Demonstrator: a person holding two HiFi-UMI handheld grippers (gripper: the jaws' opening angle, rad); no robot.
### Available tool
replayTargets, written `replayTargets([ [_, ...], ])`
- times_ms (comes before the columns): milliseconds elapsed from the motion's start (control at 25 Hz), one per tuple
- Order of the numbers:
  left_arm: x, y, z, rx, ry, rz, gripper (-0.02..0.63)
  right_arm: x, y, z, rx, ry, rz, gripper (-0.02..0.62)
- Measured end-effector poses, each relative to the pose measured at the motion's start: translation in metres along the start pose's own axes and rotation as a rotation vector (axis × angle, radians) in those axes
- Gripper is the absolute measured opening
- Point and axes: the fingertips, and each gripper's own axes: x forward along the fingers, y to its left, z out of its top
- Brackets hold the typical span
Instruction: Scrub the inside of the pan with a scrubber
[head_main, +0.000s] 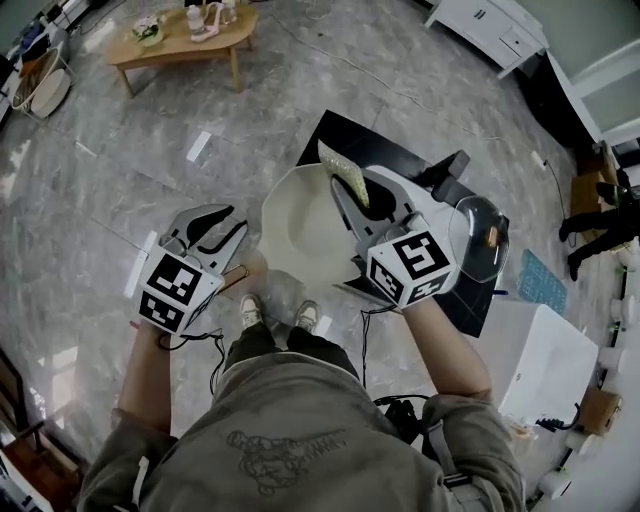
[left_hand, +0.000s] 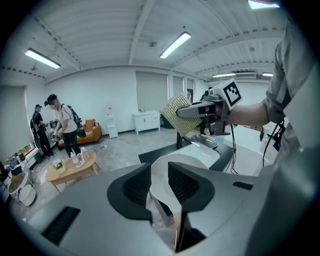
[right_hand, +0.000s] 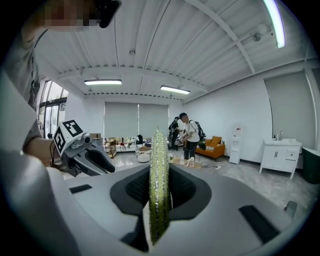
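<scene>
Nearest the person, the left gripper (left_hand: 159, 176) fingers are closing around the pan handle (left_hand: 176, 234), not yet pinching it. Beyond, the right gripper (right_hand: 159, 181) fingers are clamping the scrubber (head_main: 345, 172) just above the pan (head_main: 295, 235) at the tabletop (head_main: 330, 130) edge. Scrubbing seems about to start; next, steady the handle and lower the scrubber inside.

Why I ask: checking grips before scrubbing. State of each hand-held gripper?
Left hand-held gripper: jaws closing, pan handle between them.
Right hand-held gripper: closed on the scrubber.

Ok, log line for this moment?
left hand-held gripper: jaws closing, pan handle between them | right hand-held gripper: shut on scrubber, over pan | scrubbing: not under way
</scene>
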Motion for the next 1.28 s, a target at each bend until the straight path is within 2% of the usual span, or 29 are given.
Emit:
replayTargets([
  [120, -0.007, 0.009, 0.027, 0.026, -0.065, 0.076, 0.066, -0.012, 0.002, 0.026, -0.02, -0.063, -0.029, 0.074],
  [240, -0.017, 0.016, 0.06, 0.065, -0.146, 0.149, 0.046, -0.023, 0.003, 0.049, -0.049, -0.127, -0.045, 0.074],
  [440, -0.031, 0.02, 0.104, 0.079, -0.285, 0.213, 0.031, -0.04, 0.003, 0.082, -0.08, -0.212, -0.104, 0.074],
  [560, -0.04, 0.02, 0.123, 0.102, -0.349, 0.245, 0.023, -0.053, -0.001, 0.098, -0.057, -0.262, -0.148, 0.074],
  [680, -0.048, 0.018, 0.137, 0.114, -0.408, 0.256, 0.02, -0.066, -0.004, 0.111, -0.018, -0.308, -0.18, 0.074],
  [920, -0.048, 0.016, 0.144, 0.104, -0.473, 0.259, 0.02, -0.09, -0.005, 0.122, -0.031, -0.36, -0.24, 0.074],
  [1080, -0.048, 0.005, 0.147, 0.109, -0.512, 0.239, 0.02, -0.102, -0.004, 0.117, -0.063, -0.364, -0.278, 0.074],
  [1280, -0.045, 0.005, 0.141, 0.098, -0.51, 0.247, 0.019, -0.11, -0.009, 0.099, -0.076, -0.335, -0.32, 0.074],
])
